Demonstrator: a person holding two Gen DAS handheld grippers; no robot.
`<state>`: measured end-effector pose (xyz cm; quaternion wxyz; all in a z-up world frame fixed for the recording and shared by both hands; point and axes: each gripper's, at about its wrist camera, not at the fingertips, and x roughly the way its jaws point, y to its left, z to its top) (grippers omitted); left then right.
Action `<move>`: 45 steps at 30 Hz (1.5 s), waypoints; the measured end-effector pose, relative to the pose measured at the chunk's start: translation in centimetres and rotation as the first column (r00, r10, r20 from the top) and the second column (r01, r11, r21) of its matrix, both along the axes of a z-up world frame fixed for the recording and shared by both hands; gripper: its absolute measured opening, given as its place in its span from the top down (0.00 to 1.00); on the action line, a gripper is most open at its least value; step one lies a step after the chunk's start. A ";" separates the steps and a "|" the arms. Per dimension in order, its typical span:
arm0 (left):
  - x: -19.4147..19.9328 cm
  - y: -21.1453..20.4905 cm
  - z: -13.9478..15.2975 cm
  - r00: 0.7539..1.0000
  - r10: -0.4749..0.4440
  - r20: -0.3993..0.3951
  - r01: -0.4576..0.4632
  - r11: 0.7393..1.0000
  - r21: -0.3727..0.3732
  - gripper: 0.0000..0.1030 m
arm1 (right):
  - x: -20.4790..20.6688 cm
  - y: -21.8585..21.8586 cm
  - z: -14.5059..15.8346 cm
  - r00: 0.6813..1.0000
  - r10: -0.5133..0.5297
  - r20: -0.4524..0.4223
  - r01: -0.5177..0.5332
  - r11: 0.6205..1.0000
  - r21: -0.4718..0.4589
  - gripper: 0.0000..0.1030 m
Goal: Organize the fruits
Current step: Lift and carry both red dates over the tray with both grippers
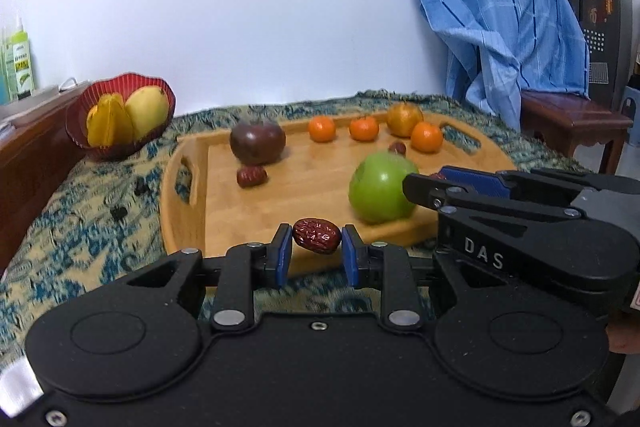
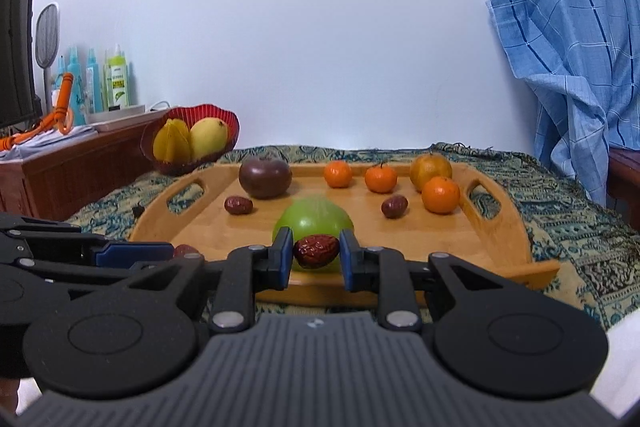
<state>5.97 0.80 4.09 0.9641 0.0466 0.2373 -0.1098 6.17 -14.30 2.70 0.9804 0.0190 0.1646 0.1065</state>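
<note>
Between the blue pads of my left gripper (image 1: 316, 249), a wrinkled red date (image 1: 317, 235) sits clamped, lifted clear of the wooden tray (image 1: 256, 223) below. Beside it, my right gripper (image 2: 315, 254) pinches a second red date (image 2: 316, 251) the same way, held in front of the green apple (image 2: 314, 223) that rests on the near half of the tray. From the left wrist view, the right gripper reaches in from the right, close to the apple.

Farther back on the tray, two more dates lie loose: one (image 2: 238, 205) near the left handle, just in front of a dark purple round fruit (image 2: 265, 177), the other (image 2: 394, 207) toward the right, beside the nearest tangerine (image 2: 440, 195). Two further tangerines (image 2: 338, 174) (image 2: 381, 178) and a yellow-orange round fruit (image 2: 430, 167) line the far rim.

Beyond the tray's left corner, a red basket (image 2: 228, 119) on the patterned cloth (image 2: 560, 227) holds a starfruit (image 2: 173, 146) and a mango (image 2: 208, 137). A blue checked cloth (image 2: 576, 47) hangs at far right.
</note>
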 end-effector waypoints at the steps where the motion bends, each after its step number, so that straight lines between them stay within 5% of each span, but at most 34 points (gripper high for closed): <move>1: 0.2 0.1 0.3 1.000 0.003 0.005 -0.003 1.000 0.000 0.75 | 0.2 -0.1 0.2 1.000 -0.002 0.005 0.002 1.000 0.006 0.72; 45: 9.0 1.6 1.8 0.990 0.090 -0.110 -0.095 0.995 -0.043 0.75 | 6.4 -1.7 2.9 0.998 -0.055 0.008 0.055 0.998 0.003 0.72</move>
